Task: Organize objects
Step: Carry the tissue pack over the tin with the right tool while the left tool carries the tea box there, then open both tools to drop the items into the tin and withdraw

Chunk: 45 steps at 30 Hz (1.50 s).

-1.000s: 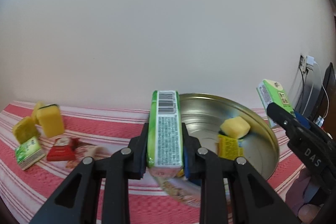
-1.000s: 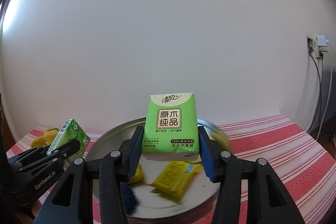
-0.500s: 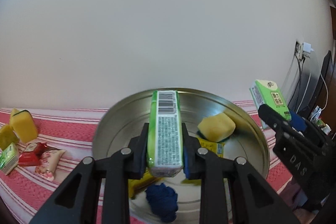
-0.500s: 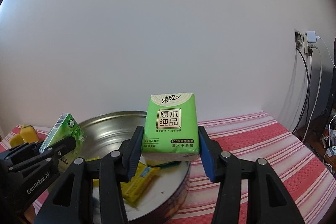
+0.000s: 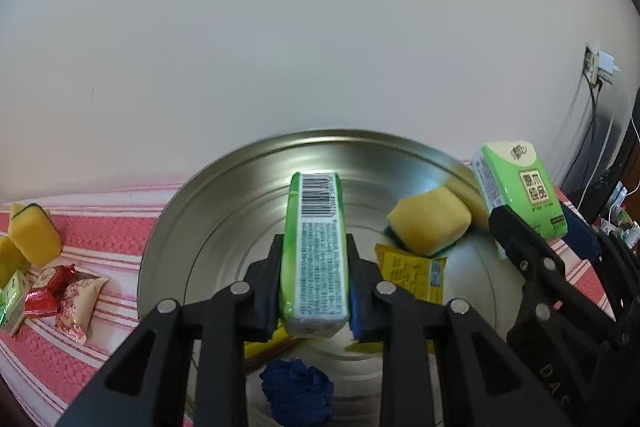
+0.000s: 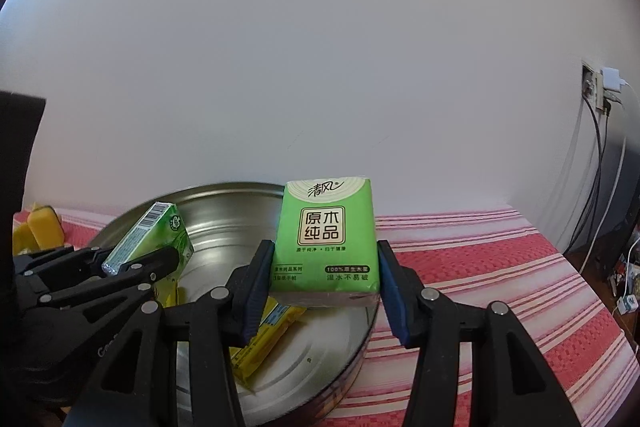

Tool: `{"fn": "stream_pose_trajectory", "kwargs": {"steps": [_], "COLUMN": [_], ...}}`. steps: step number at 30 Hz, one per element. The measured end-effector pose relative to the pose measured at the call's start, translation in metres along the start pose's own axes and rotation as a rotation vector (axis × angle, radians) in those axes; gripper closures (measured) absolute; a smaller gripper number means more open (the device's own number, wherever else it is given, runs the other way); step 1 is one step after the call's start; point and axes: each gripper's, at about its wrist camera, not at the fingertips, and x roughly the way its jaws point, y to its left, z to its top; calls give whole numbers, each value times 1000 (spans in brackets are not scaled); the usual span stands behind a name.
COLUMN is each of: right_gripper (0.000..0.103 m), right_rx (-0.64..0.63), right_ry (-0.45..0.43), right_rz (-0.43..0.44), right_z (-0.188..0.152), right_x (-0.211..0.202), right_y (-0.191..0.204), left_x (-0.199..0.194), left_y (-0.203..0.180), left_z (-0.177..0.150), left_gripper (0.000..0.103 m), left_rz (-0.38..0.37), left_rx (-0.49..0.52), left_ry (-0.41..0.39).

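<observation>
Two green tissue packs are held above a round metal tin [image 5: 192, 227] on a counter [image 6: 500, 267] covered by a red-and-white striped cloth. The left claw [image 5: 314, 287] is clenched on the narrow sides of one tissue pack [image 5: 314, 247], barcode side up, over the tin's middle. The right claw [image 6: 326, 291] grasps the second tissue pack [image 6: 326, 239] by its side edges, printed face toward the camera, over the tin's right rim. Inside the tin lie a yellow sponge [image 5: 428, 223], a yellow packet [image 5: 412, 271] just beside it, and a crumpled blue item [image 5: 296, 391]. Left of the tin, on the cloth, rest further yellow sponges [image 5: 34, 239] and wrapped candies [image 5: 64, 291].
</observation>
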Motion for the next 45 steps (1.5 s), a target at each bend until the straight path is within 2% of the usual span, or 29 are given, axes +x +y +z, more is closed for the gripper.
{"fn": "stream_pose_trajectory", "kwargs": {"steps": [8,11,15,16,18,19,20,24,34,37,38,45], "right_gripper": [50,50,46,44,37,33,32,31,31,24,24,23], "right_rx": [-30,-36,-49,-44,-16,-1,12,26,1,40,47,23], "right_ry": [15,18,0,-7,-19,-26,-35,-95,-271,-279,-280,-281], "right_rz": [17,39,63,54,56,56,55,51,-14,-11,-11,-60], "right_z": [-5,-7,-7,-6,1,1,1,6,9,7,-3,-4], "right_x": [-4,-6,-12,-13,-3,-5,-2,-7,-25,-27,-29,-35], "right_y": [12,16,20,20,27,25,12,9,-2,-4,-5,6], "left_x": [0,3,-2,-3,-13,-16,-14,-27,-74,-83,-85,-98], "left_y": [-3,-10,-12,-11,-7,-5,-3,3,27,39,43,61], "left_z": [2,3,7,7,7,7,8,1,-16,-24,-23,-32], "left_gripper": [78,75,36,31,13,9,3,1,1,1,1,1], "left_rz": [19,25,63,74,93,96,100,108,240,275,283,322], "left_rx": [-10,-12,-32,-39,-65,-77,-91,-104,-43,-27,-24,-26], "left_ry": [8,15,-12,-22,-57,-69,-84,-133,-302,-324,-325,-354]}}
